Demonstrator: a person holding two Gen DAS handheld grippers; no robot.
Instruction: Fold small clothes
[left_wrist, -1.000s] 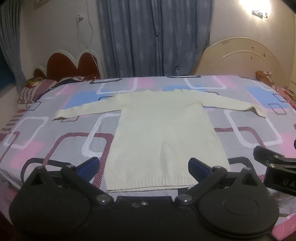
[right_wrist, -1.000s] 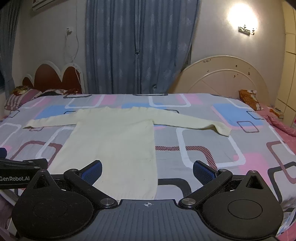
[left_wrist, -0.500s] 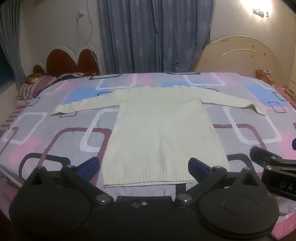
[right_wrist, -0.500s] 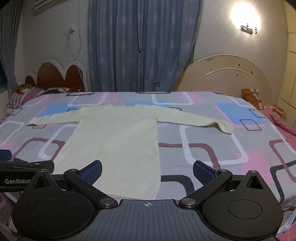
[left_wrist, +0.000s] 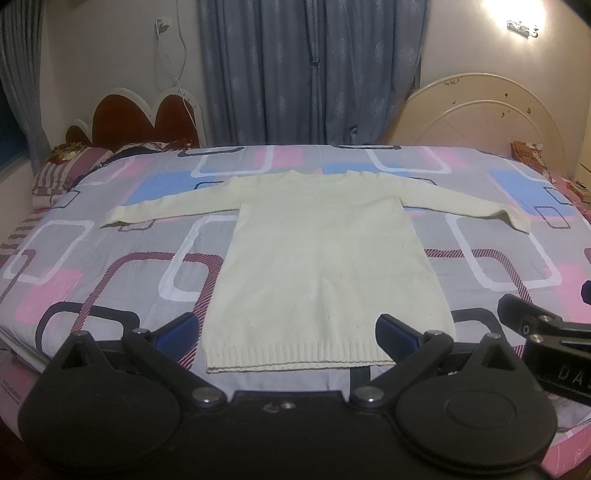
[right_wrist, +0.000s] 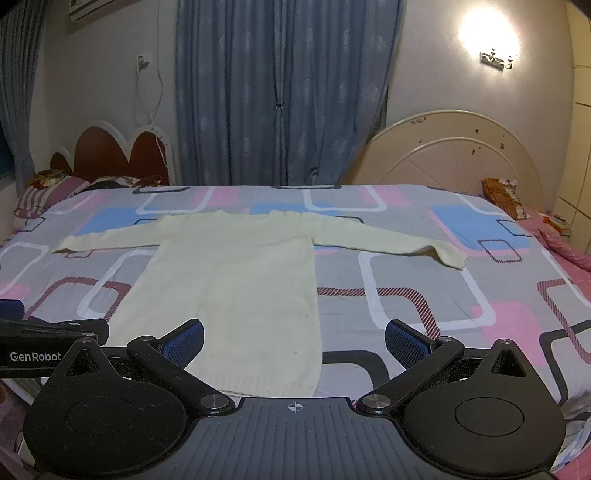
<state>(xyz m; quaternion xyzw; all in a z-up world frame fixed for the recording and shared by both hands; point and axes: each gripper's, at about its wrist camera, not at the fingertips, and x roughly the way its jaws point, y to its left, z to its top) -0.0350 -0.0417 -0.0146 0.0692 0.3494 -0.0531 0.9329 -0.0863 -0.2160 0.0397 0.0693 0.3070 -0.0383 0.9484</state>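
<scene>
the bed (left_wrist: 92, 266) fills both views, covered in a grey bedspread printed with pink, blue and white rounded rectangles, with blue curtains (right_wrist: 288, 92) and a lit wall lamp (right_wrist: 496, 59) behind it. spread flat in the middle of it lies the cream knitted sweater (left_wrist: 321, 266), neck toward the far wall, ribbed hem (left_wrist: 295, 356) toward the near edge, both sleeves stretched straight out to the sides. the sleeve on the right (right_wrist: 406, 242) ends in a cuff that bends slightly downward; the sleeve on the left (left_wrist: 166, 206) lies nearly straight.

the left gripper (left_wrist: 286, 328) sits just in front of the hem with its jaws spread wide and nothing between them. the right gripper (right_wrist: 295, 339) is low over the hem's right corner, jaws equally wide and empty. each gripper's edge shows in the other's view.

judging by the layout, folding has not yet begun: the garment is smoothed and ready, no fold made. the next move likely calls for pinching a sleeve or a side edge and carrying it across the body, gripping only the knit, not the bedspread beneath.
</scene>
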